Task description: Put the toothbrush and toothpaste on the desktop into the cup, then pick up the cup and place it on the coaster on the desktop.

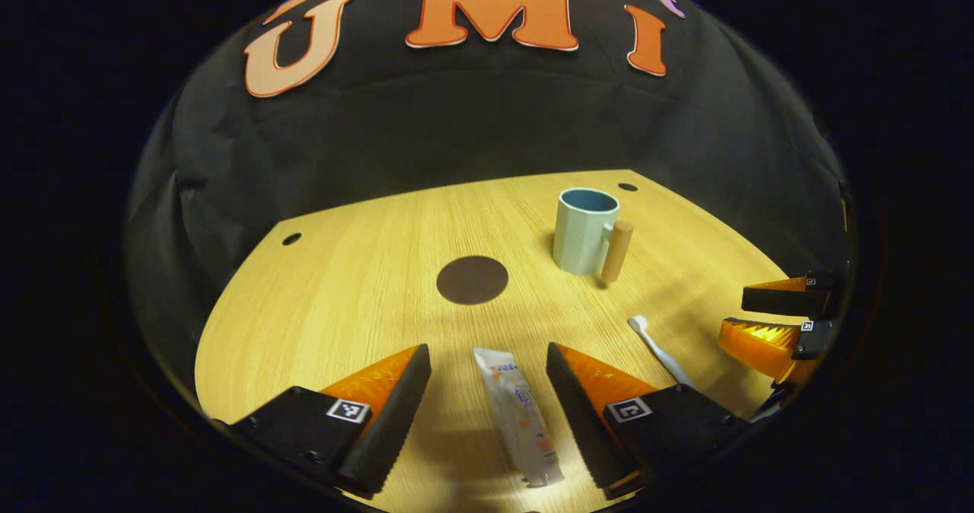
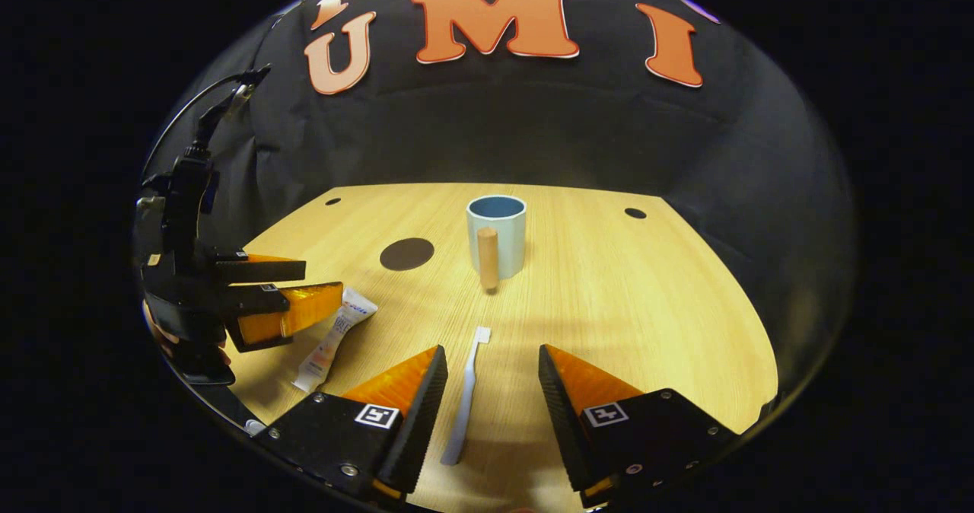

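Lying flat on the pale wood-grain desktop [image 1: 342,285], the white squeeze tube of toothpaste [image 1: 519,414] sits lengthwise in the gap of the left gripper [image 1: 487,391], whose jaws stand wide open and grip nothing, one finger on each side of the tube and apart from it. The slim white plastic toothbrush [image 2: 466,395] lies the same way in the gap of the right gripper [image 2: 491,387], also spread wide and empty-handed, the brush head pointing toward the pale blue-green cup with a round wooden handle [image 2: 498,239]. The cup stands upright farther back, and the dark round coaster [image 2: 406,253] lies flat just to its left in the right gripper view, clear of it.

The tube looks light and soft; it will likely dent under pressure, so a hold across its fuller middle seems safer than the flat crimped end. The toothbrush appears light, stiff and thin, probably slick, and low against the wood; pinching the handle at mid-length should keep it from pivoting. The cup looks rigid and the heaviest piece; its wall or wooden handle offers a grip, though the smooth wall may slip.
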`<state>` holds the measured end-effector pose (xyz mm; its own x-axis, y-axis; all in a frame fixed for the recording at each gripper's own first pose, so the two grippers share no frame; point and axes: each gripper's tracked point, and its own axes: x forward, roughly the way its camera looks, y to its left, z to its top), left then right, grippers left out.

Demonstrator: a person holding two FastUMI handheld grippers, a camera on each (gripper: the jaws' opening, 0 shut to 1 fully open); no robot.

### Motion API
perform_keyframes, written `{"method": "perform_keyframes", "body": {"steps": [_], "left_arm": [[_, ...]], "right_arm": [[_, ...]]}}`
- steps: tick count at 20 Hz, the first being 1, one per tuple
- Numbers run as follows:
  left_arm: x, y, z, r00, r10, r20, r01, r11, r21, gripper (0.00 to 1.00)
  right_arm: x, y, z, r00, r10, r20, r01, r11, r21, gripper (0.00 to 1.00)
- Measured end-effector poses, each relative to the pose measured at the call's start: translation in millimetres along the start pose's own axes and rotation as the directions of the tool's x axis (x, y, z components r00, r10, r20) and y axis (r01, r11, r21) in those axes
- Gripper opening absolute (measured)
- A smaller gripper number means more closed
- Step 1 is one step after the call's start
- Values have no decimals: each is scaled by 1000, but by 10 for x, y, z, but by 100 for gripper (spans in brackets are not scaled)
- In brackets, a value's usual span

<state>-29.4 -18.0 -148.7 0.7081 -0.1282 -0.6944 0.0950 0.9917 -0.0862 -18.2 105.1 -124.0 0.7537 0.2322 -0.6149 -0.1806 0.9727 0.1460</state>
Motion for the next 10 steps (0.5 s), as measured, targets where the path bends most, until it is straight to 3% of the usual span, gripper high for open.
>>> {"method": "perform_keyframes", "body": {"steps": [1,10], "left_arm": [[25,12,-68,1000,-4,-25,4,1000,-10,91],[249,-129,-474,963,-55,-265,36,997,-74,91]], "right_arm": [[5,31,-15,1000,1,-17,-1,1000,-3,72],[192,150,-373,984,-15,-177,13,1000,-10,53]]}}
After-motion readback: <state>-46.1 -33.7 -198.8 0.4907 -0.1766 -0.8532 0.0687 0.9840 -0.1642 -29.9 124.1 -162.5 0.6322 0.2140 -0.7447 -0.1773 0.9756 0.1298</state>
